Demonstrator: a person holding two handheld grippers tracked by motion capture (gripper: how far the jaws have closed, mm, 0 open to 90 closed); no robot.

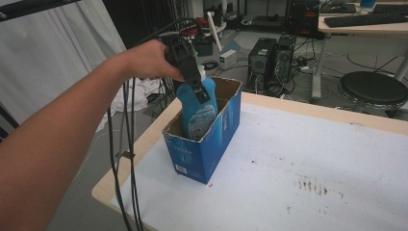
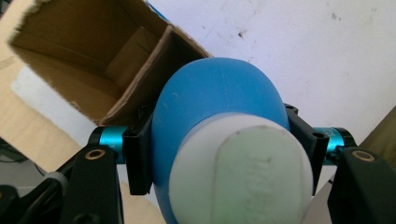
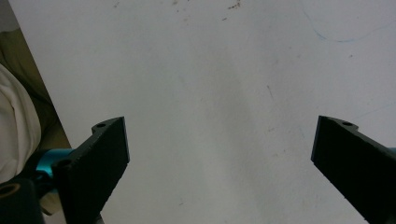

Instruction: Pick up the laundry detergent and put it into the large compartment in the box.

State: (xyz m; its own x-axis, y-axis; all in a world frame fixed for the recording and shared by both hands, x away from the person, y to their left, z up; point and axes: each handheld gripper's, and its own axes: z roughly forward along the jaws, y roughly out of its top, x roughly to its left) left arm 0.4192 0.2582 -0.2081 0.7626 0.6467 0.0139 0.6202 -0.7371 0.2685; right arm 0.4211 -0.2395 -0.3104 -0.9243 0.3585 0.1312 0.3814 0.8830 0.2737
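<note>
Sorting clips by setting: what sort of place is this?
Probably a lab or computer workroom: desktop towers and loose cables on the floor, a keyboard on a desk, and a stool beside the table.

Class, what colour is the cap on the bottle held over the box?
White; the cap tops the blue bottle, best seen in the left gripper view.

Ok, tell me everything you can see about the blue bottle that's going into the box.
The blue bottle looks like smooth plastic, with rounded shoulders, a white cap and a pale label on its front. It stands nearly upright, its lower part inside the open blue cardboard box near the table's left edge, its shoulders above the rim. The left gripper clamps it just below the cap, black fingers pressing on both sides.
</note>
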